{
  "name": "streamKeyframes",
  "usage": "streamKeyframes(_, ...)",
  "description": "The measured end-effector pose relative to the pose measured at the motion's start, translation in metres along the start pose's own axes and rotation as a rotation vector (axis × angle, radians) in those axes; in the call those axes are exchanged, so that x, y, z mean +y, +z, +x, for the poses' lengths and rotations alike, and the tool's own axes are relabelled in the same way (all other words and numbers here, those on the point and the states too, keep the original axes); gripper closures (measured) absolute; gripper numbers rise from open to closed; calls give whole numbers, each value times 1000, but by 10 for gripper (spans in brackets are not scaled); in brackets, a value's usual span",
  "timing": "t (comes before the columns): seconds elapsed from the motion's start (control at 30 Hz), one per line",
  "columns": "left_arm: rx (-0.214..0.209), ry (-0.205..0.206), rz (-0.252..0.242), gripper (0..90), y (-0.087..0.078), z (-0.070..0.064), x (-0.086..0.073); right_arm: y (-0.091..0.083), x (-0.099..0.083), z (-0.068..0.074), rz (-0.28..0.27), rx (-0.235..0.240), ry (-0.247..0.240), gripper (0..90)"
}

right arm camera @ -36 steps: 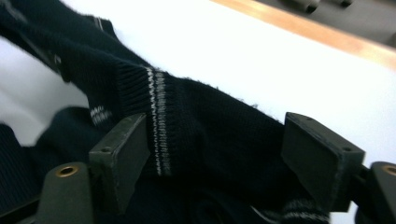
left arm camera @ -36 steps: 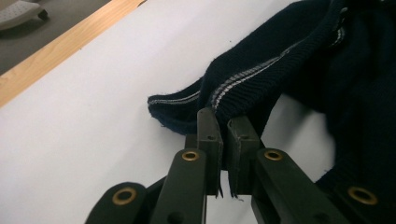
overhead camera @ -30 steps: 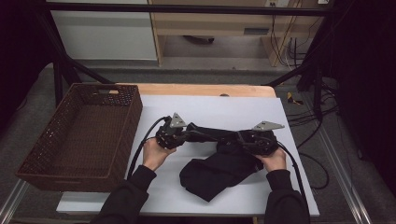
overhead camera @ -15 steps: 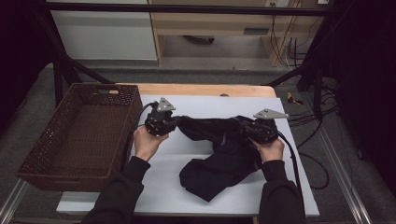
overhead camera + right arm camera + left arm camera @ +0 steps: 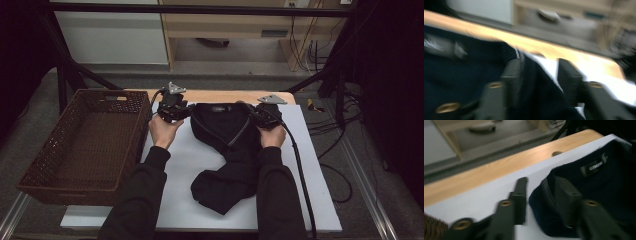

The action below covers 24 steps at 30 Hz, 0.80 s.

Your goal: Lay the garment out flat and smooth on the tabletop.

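A black garment [image 5: 225, 127] lies on the white table top [image 5: 310, 165], its collar end spread flat near the far edge and the rest bunched toward the person. My left gripper [image 5: 176, 111] sits at the collar's left corner. In the left gripper view, that gripper [image 5: 540, 185] is open, one jaw on bare table and the other on the ribbed edge of the garment [image 5: 599, 185]. My right gripper [image 5: 260, 116] is at the collar's right corner. The blurred right gripper view shows its jaws [image 5: 539, 63] apart, with the garment [image 5: 461, 75] lying between them.
A brown wicker basket [image 5: 127, 102] stands at the left of the table, close to my left gripper. A wooden strip [image 5: 220, 95] runs along the far edge. The right gripper's cable [image 5: 300, 175] trails over the table's right side.
Both grippers have moved away from the person toward the far edge, drawing the garment's collar end with them and spreading it wide. Their jaws now stand apart.
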<state>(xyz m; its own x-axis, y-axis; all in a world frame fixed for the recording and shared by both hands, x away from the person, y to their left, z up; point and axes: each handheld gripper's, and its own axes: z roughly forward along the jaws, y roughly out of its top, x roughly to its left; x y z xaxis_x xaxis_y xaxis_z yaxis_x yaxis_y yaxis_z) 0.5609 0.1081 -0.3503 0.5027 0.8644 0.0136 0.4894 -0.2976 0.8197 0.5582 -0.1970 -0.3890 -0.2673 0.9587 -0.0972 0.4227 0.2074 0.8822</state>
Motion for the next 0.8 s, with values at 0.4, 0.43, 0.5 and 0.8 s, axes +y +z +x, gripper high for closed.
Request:
streamKeyframes(0.4, -147, -69, 4, 99, -10, 3, -57, -28, -40, -2, 74, 121, 65, 153)
streamKeyframes(0.43, -147, -69, 4, 99, -10, 3, -57, -28, -40, -2, 74, 121, 65, 153)
streamKeyframes(0.5, -168, -66, 7, 87, -16, 1, -68, -38, -46, -3, 75, 137, 87, 86)
streamKeyframes(0.8, -231, -46, 21, 85, -35, -12, -99, -75, -62, -6, 78, 161, 88, 40)
